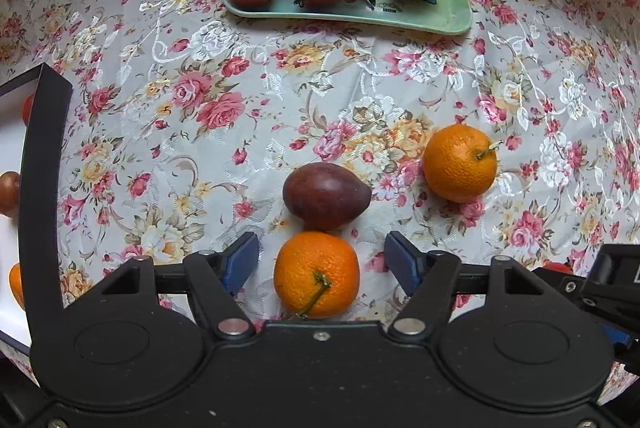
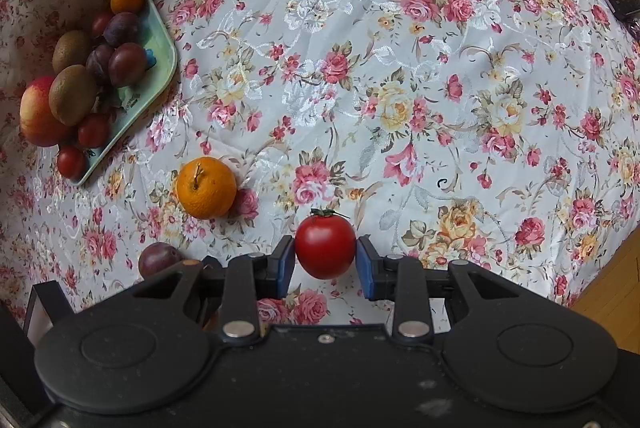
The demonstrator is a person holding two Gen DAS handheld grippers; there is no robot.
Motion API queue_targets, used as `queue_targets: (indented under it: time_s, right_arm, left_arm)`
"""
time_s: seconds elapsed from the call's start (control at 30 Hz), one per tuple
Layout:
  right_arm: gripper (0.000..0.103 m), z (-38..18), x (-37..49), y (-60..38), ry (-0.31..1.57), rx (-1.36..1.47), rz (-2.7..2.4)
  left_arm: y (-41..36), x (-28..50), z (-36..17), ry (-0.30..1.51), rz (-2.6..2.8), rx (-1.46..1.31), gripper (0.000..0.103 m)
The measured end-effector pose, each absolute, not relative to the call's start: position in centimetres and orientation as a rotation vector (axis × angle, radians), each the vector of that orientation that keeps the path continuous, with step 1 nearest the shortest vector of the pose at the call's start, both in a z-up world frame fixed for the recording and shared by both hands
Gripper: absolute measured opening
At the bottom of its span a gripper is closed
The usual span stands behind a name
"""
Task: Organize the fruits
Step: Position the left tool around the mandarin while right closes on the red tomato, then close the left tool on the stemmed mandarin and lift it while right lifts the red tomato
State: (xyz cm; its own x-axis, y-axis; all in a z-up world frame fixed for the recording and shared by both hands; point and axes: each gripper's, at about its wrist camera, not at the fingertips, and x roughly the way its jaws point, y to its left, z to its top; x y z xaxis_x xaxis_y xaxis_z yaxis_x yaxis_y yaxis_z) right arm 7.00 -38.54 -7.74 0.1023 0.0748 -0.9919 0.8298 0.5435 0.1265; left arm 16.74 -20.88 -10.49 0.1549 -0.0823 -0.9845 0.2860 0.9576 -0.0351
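Orange (image 1: 316,274) between spread left fingers (image 1: 240,262), untouched, tomato (image 2: 325,246) clamped by right fingers (image 2: 285,262)

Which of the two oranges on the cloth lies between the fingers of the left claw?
The orange with the long green stem, touching the plum. The other orange lies farther right, outside the open left claw.

A red tomato (image 2: 325,247) sits clamped upright between blue jaws; two oranges (image 1: 316,275) and a plum (image 1: 326,195) lie loose on the worktop.

plum (image 1: 326,196) behind orange (image 1: 316,274), tray (image 1: 448,16) beyond
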Motion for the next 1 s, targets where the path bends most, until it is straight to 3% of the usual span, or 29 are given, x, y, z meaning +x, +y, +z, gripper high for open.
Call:
queue_targets:
  time_s: [0.8,0.87,0.97,1.0]
  right_arm:
    - [0.034,-6.5,6.5,-38.6,1.367,0.870,-0.674]
    - [0.034,-6.4,6.5,-38.6,1.365,0.873,-0.672]
    - [0.034,-6.2,6.5,-38.5,1.365,0.868,-0.668]
    - [0.034,-6.2,6.5,-38.4,1.366,0.867,-0.668]
  left_arm:
    - [-20.9,15.7,-10.1,1.342,-0.204,0.123,0.073]
    - [-20.8,15.9,-10.0,1.356,-0.197,0.111,0.070]
    - [-20.3,15.9,-9.4,1.356,-0.189,0.088,0.048]
    - [-20.2,15.9,-9.2,1.357,-0.196,0.082,0.049]
